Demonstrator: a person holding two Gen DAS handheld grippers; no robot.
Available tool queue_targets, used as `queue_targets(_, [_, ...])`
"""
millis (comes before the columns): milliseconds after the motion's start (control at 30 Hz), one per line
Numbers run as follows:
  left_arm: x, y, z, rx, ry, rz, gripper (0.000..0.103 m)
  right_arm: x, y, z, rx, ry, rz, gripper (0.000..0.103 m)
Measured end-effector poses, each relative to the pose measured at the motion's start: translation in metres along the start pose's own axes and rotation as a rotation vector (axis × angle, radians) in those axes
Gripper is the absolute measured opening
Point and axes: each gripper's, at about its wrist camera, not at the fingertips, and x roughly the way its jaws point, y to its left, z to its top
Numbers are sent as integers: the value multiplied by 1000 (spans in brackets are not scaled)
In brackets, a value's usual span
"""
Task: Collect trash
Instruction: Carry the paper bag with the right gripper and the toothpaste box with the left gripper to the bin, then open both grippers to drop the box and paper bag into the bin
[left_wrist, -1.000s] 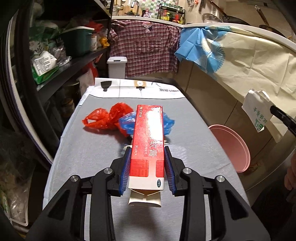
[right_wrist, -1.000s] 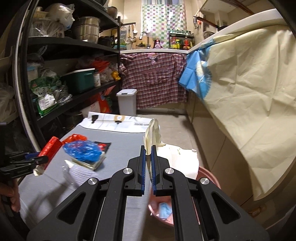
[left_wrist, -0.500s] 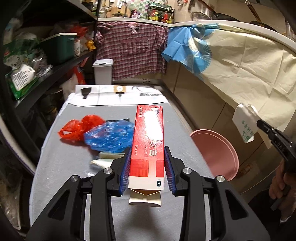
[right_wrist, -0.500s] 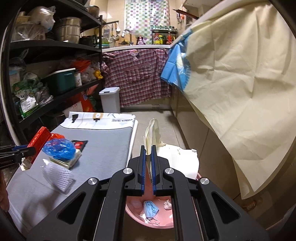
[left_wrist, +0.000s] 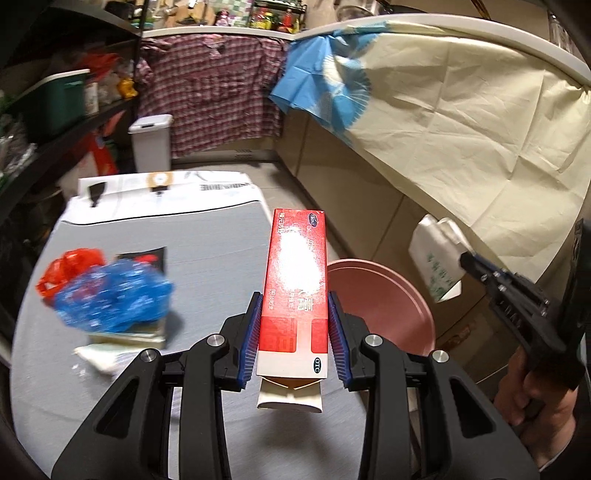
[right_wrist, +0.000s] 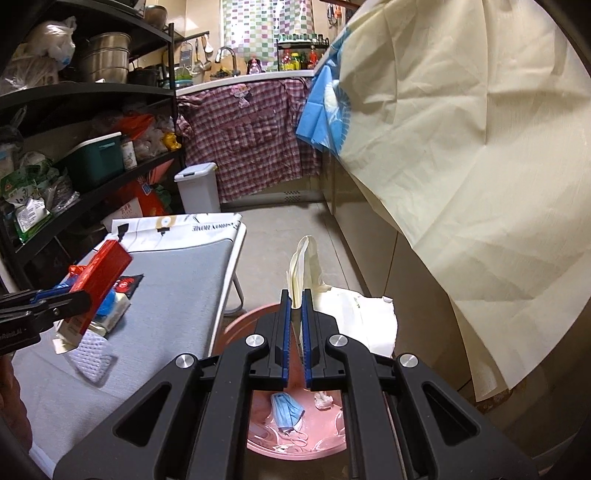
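1. at nine o'clock in the left wrist view, a red plastic bag (left_wrist: 68, 271) and a crumpled blue plastic bag (left_wrist: 112, 301) lay touching on the grey table (left_wrist: 207, 254).
2. the left gripper (left_wrist: 294, 338) was clamped on a red carton (left_wrist: 297, 291), both pads pressed to its long sides (open flap toward the camera), its far end pointing to twelve o'clock.
3. a pink basin (left_wrist: 388, 306) sat on the floor just beside the table, at three o'clock of the carton.
4. the right gripper (right_wrist: 296, 332) was pinched nearly closed on a cream plastic bag (right_wrist: 354, 317) above the basin.
5. a blue face mask (right_wrist: 286, 411) lay inside the basin.
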Motion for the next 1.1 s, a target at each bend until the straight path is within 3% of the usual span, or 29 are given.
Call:
queue_targets(367, [52, -32, 16, 2, 37, -45, 34, 18, -20, -2, 63, 32, -9, 6])
queue_targets(967, [102, -61, 6, 71, 114, -83, 35, 38, -29, -6, 85, 94, -21, 9])
queue_targets(1100, [106, -59, 2, 65, 141, -78, 46, 45, -29, -8, 86, 123, -36, 13])
